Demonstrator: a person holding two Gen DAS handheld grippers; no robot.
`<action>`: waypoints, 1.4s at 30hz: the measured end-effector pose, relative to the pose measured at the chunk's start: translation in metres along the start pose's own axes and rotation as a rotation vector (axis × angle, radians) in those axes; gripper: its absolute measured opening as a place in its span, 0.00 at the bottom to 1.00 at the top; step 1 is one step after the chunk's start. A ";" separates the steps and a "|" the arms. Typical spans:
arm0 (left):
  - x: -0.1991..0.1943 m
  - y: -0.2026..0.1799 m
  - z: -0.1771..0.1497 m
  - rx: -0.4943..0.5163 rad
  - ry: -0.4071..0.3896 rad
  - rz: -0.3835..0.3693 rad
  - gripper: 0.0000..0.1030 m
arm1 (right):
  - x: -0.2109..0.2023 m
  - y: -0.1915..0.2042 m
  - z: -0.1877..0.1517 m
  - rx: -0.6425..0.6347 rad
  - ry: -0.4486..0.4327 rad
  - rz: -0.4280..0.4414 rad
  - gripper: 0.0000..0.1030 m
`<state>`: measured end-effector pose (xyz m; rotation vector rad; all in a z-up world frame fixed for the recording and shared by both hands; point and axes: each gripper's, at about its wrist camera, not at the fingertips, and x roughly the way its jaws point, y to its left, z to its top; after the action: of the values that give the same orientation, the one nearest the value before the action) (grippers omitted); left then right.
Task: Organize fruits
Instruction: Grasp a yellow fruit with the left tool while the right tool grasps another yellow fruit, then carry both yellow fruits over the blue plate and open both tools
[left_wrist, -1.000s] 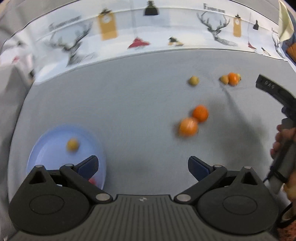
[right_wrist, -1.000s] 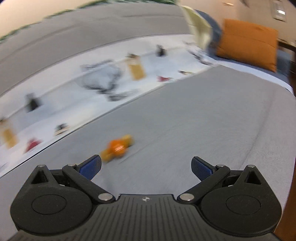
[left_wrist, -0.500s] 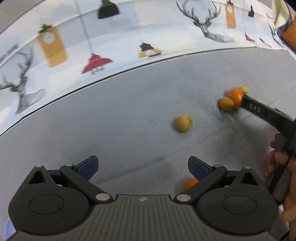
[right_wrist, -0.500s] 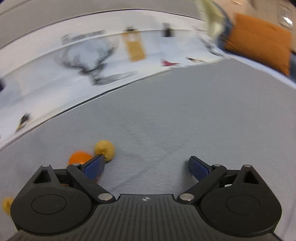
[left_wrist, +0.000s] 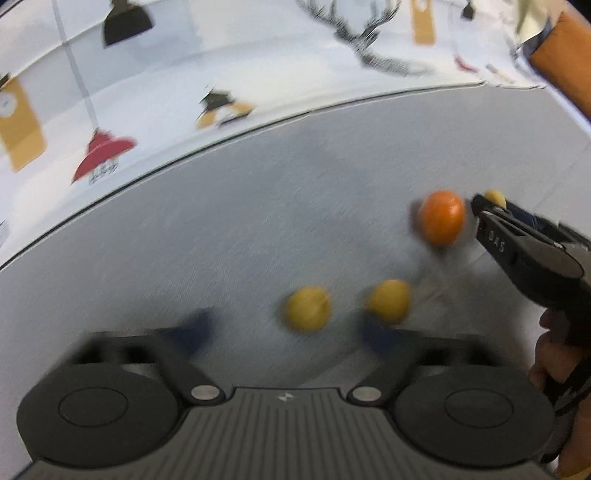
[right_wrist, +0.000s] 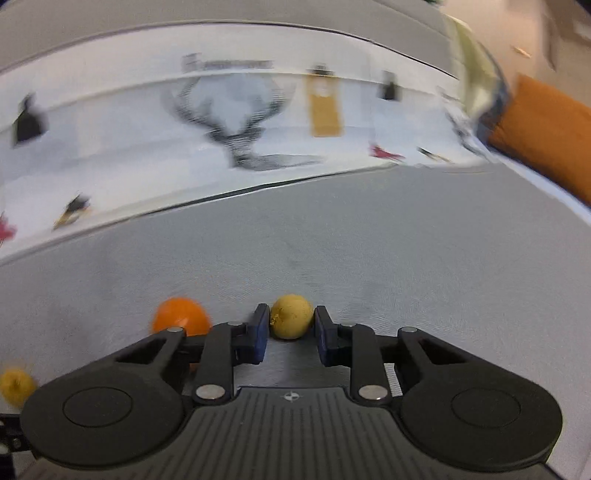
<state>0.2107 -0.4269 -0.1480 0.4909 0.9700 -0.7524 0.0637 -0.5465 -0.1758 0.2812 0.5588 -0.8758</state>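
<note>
Two small yellow fruits lie on the grey cloth (left_wrist: 258, 221) in the left wrist view. One yellow fruit (left_wrist: 308, 308) sits between the blurred fingers of my left gripper (left_wrist: 288, 330), whose jaws are closing and do not touch it. The other yellow fruit (left_wrist: 389, 301) lies just beyond its right finger. An orange (left_wrist: 441, 218) rests further back. Beside that orange, my right gripper (left_wrist: 487, 208) is shut on a third yellow fruit (left_wrist: 495, 197). The right wrist view shows this held fruit (right_wrist: 291, 315) pinched between the blue pads of my right gripper (right_wrist: 290, 326), with the orange (right_wrist: 181, 317) just to its left.
A white cloth printed with deer and lamps (left_wrist: 221, 74) borders the grey cloth at the back. An orange cushion (right_wrist: 546, 136) lies at the far right. A person's hand (left_wrist: 554, 354) grips the right gripper's handle close to my left gripper.
My left gripper swung away from the blue plate to the yellow fruits and its jaws narrowed. My right gripper dropped beside the orange and shut on a yellow fruit.
</note>
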 end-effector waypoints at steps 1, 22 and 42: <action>-0.001 -0.002 0.001 0.010 -0.020 0.003 0.41 | 0.000 -0.007 0.001 0.040 -0.005 -0.026 0.26; -0.238 0.074 -0.134 -0.206 -0.031 0.194 0.27 | -0.161 -0.006 0.020 0.064 -0.322 0.184 0.26; -0.395 0.087 -0.321 -0.358 -0.055 0.195 0.27 | -0.479 0.034 -0.109 -0.312 -0.083 0.744 0.26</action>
<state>-0.0393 -0.0166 0.0423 0.2453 0.9648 -0.4028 -0.1920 -0.1675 0.0073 0.1460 0.4540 -0.0757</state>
